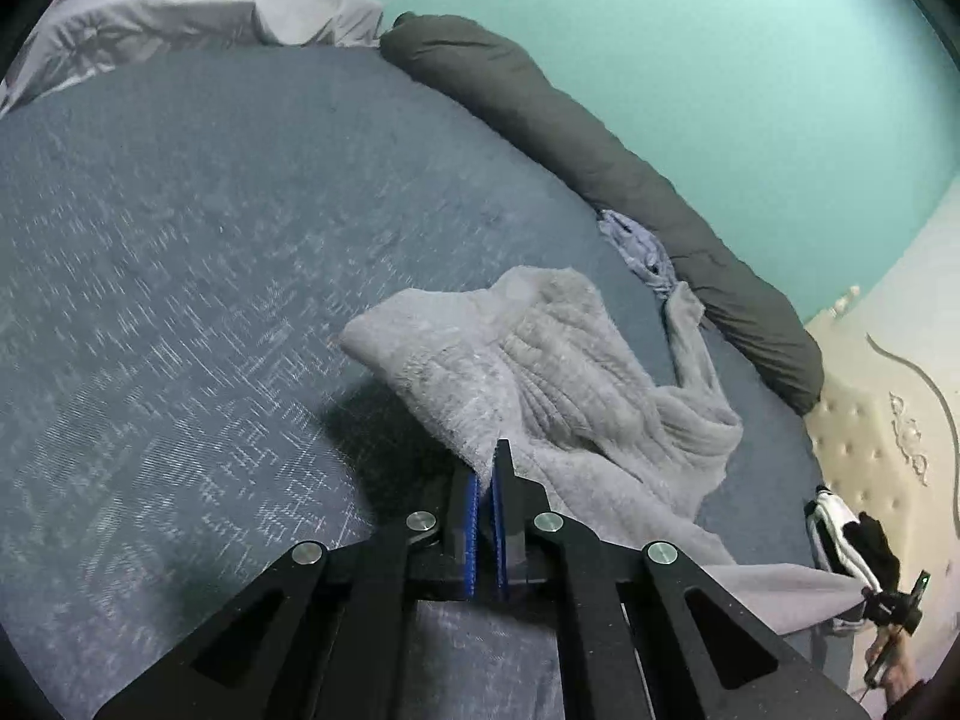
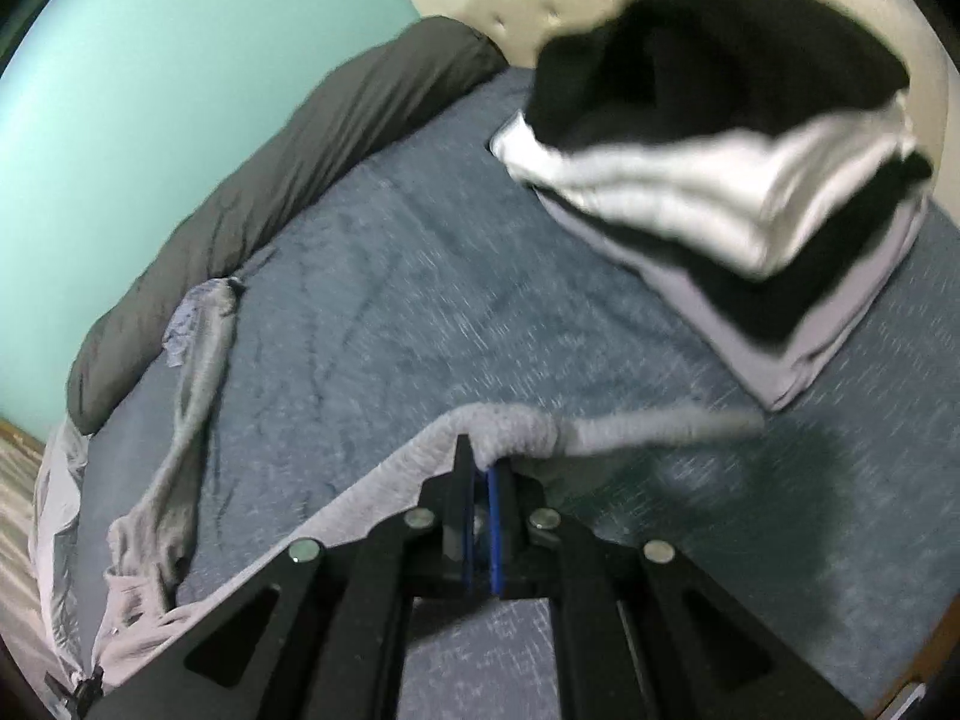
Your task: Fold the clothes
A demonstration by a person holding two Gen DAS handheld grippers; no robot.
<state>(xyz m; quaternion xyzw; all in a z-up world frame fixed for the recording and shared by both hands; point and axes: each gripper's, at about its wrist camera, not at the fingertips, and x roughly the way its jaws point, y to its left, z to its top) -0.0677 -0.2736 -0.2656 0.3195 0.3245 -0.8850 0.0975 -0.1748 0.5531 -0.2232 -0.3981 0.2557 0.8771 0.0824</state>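
The left gripper [image 1: 487,468] is pinching an edge of the grey fleece garment [image 1: 558,372], its blue-lined fingers [image 1: 470,510] closed down to a thin gap with the cloth between them. The right gripper [image 2: 480,468] is clamping another edge of the same garment [image 2: 510,429], fingers [image 2: 495,516] likewise nearly together on the fabric. The garment is lying partly bunched on the blue bed cover [image 1: 180,270], one long sleeve [image 2: 198,372] trailing toward the far side of the bed, the rest sagging between the two grippers.

A long dark grey bolster [image 1: 600,168] is running along the teal wall [image 1: 720,60], and a small crumpled lilac cloth [image 1: 642,246] is sitting just beside it, near the sleeve. A stack of folded clothes [image 2: 720,192], black, white and lilac, is resting near the tufted cream headboard [image 1: 870,450], close to the right gripper's side. A pale quilt [image 1: 180,6] is heaped at the other end. No writing or labels are readable anywhere.
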